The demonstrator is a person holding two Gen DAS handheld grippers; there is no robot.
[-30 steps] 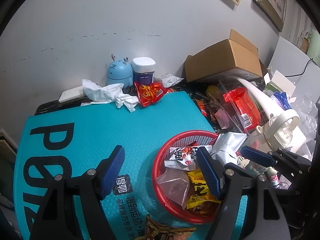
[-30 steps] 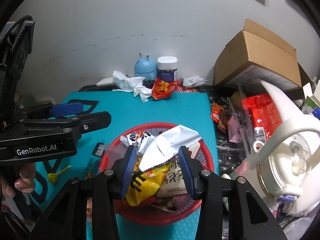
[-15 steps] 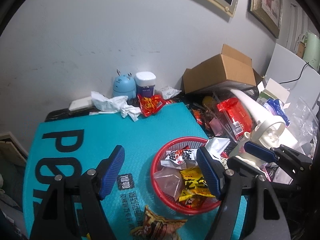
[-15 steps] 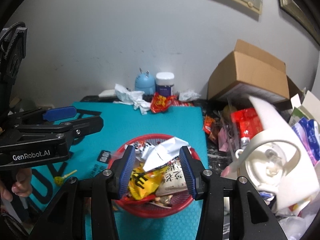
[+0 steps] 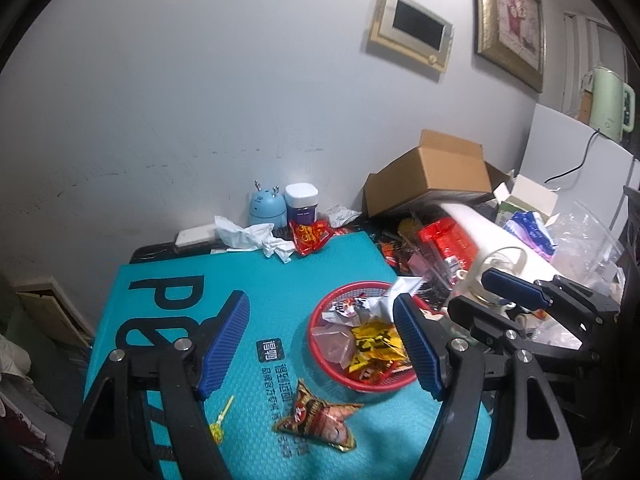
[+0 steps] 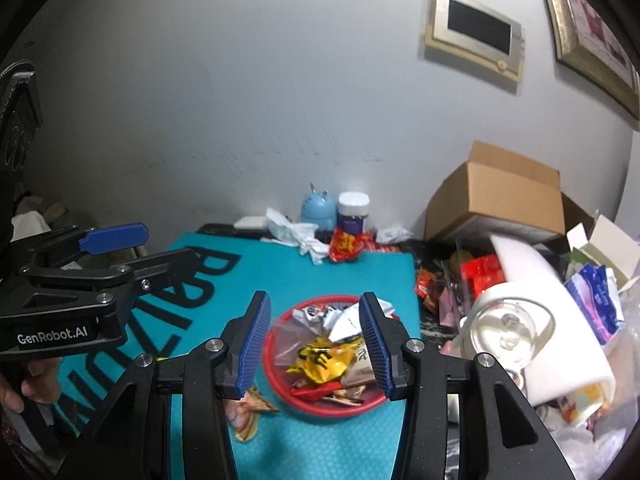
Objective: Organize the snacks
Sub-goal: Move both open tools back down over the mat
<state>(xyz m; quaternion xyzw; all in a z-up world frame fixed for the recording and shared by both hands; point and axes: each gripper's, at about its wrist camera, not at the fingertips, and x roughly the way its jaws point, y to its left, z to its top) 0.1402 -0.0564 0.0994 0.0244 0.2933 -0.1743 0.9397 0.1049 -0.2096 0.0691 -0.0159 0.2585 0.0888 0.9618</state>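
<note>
Both grippers higher above basket [image 5: 362, 380]

I see a dark table [image 5: 160, 249] covered by a teal mat [image 5: 168, 280] in the lower middle of the frame, bearing a red basket [image 5: 320, 312] of snacks at centre right, a brown snack packet [image 5: 316, 416] and yellow lollipop [image 5: 219, 420] below, and crumpled tissue [image 5: 248, 236] and a red packet [image 5: 308, 236] at its upper edge.
</note>
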